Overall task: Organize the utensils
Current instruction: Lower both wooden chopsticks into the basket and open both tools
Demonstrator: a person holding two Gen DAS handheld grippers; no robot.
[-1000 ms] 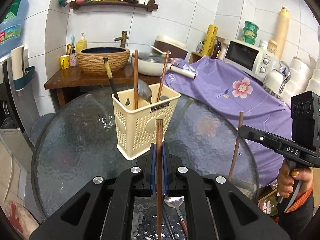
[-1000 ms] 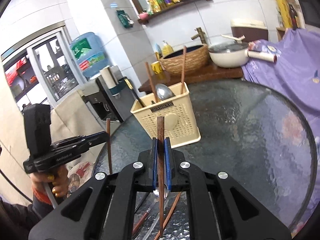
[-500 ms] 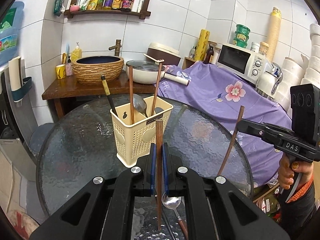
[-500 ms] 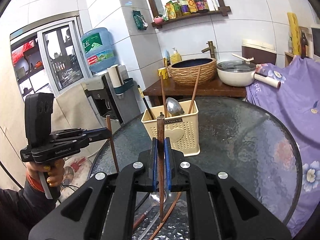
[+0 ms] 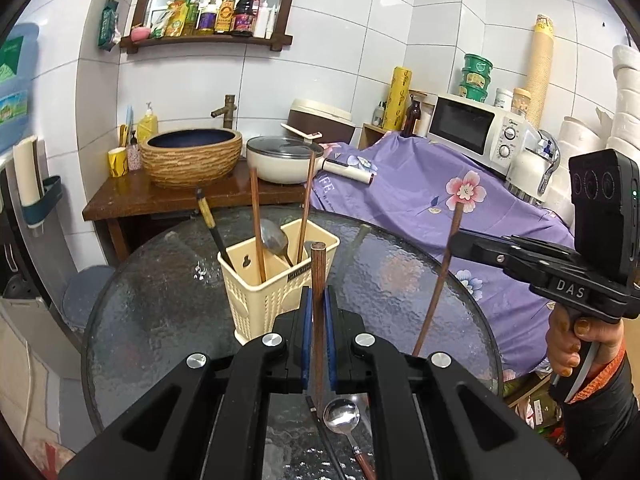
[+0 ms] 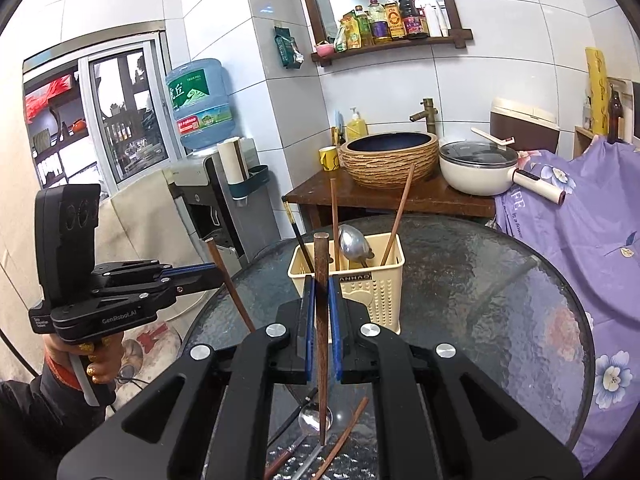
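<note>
A cream utensil basket [image 5: 276, 280] stands on the round glass table [image 5: 160, 312] and holds two brown chopsticks, a black-handled utensil and a metal spoon; it also shows in the right wrist view [image 6: 352, 280]. My left gripper [image 5: 318, 332] is shut on a brown chopstick [image 5: 319, 300] held upright above the table, in front of the basket. My right gripper [image 6: 321, 332] is shut on another brown chopstick [image 6: 320, 300], also upright. Each gripper shows in the other's view, the right one [image 5: 456, 246] and the left one [image 6: 218, 274]. A spoon [image 5: 344, 420] and more chopsticks [image 6: 340, 440] lie on the table below.
A wooden side table [image 5: 160, 196] behind carries a woven basin [image 5: 192, 156] and a white pot [image 5: 284, 160]. A purple flowered cloth [image 5: 440, 208] covers a counter on the right with a microwave [image 5: 472, 128]. A water dispenser [image 6: 200, 152] stands at the left.
Both grippers have risen and pulled back from the basket, each still holding its chopstick. The right gripper's chopstick has tilted slightly.
</note>
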